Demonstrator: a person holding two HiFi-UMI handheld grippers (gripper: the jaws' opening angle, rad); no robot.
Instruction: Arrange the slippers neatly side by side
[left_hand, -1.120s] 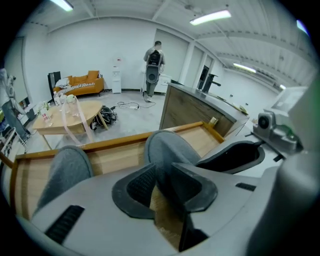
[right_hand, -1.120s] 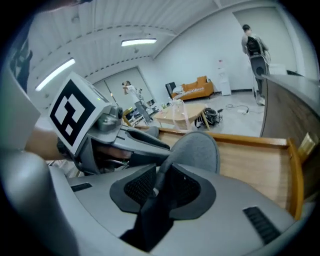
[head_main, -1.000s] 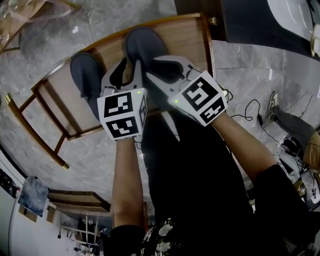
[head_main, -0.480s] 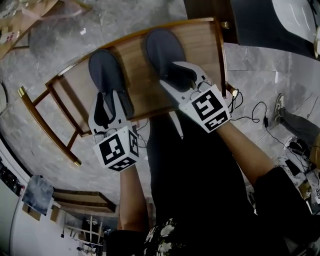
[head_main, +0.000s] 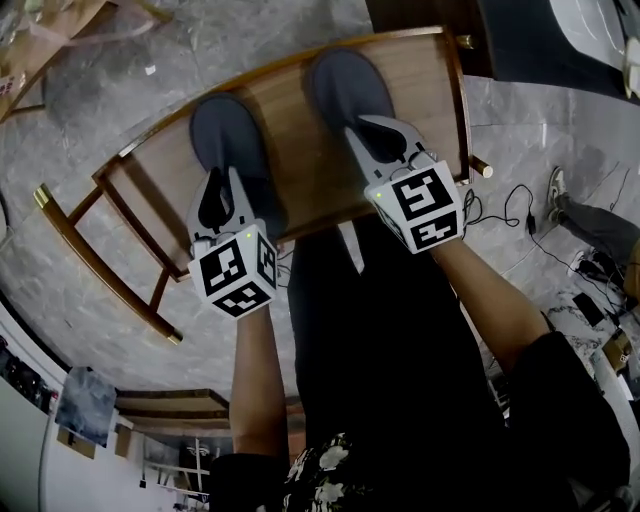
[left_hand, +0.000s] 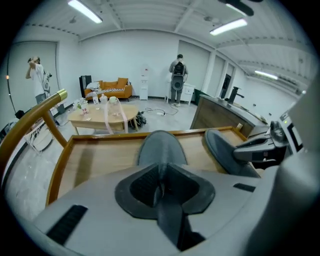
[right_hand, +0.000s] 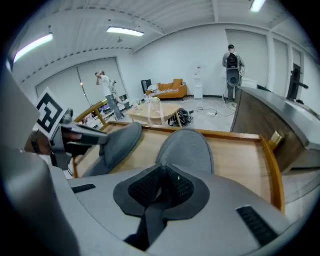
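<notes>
Left gripper (head_main: 222, 183), right gripper (head_main: 372, 135) tilted down, jaws just closing (on slippers (head_main: 226, 125)).

Right gripper (right_hand: 159, 190): jaws have just been closing, pads now pinched on the heel edge of a grey slipper (right_hand: 186, 150). Its toe points straight ahead of the jaws, sole flat on the wooden shelf (right_hand: 240, 155). A second slipper (right_hand: 120, 142) lies left of the jaws, angled slightly toward them. The left gripper (right_hand: 95, 136) is at its heel, jaws also just closing (marker cube at far left edge). A brass knob (right_hand: 275, 137) is on the rim, right of the jaws. Far ahead: low table (right_hand: 155, 112), orange sofa (right_hand: 167, 90), two people standing.
</notes>
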